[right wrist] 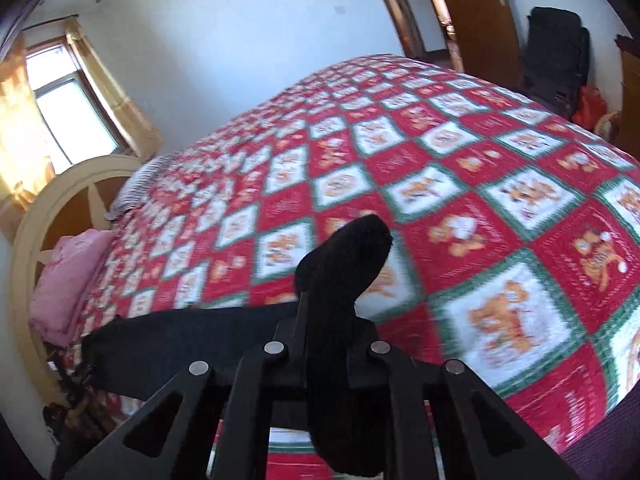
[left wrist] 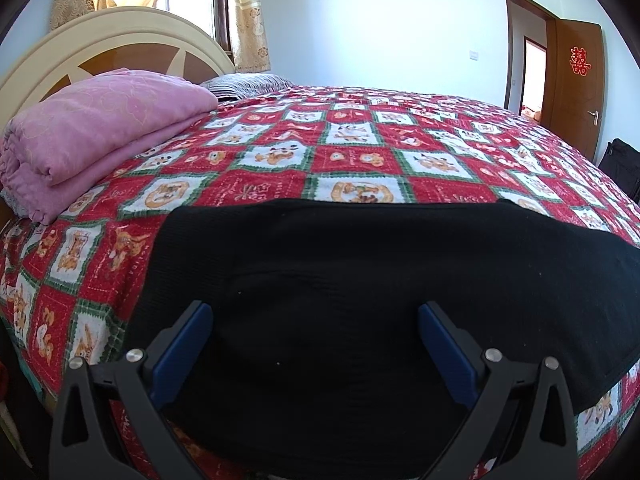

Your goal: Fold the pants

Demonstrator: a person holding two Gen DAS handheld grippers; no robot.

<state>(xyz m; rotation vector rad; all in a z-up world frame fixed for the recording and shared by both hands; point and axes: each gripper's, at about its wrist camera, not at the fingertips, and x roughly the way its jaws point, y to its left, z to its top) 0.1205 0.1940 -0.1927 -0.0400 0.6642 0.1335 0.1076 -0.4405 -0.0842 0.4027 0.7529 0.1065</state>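
Note:
The black pants (left wrist: 360, 280) lie flat near the front edge of a bed with a red, white and green patterned cover (left wrist: 360, 140). My left gripper (left wrist: 316, 320) is open just above the pants, its blue pads (left wrist: 184, 352) wide apart and empty. In the right wrist view my right gripper (right wrist: 332, 320) is shut on a bunched end of the black pants (right wrist: 344, 264), lifted above the bed cover (right wrist: 480, 200). The rest of the pants stretches left as a dark band (right wrist: 180, 336).
A folded pink blanket (left wrist: 92, 132) lies at the head of the bed beside a cream headboard (left wrist: 120, 32). A striped pillow (left wrist: 244, 82) sits behind it. A brown door (left wrist: 576, 80) stands open on the right, with a black bag (right wrist: 556, 52) beside the bed.

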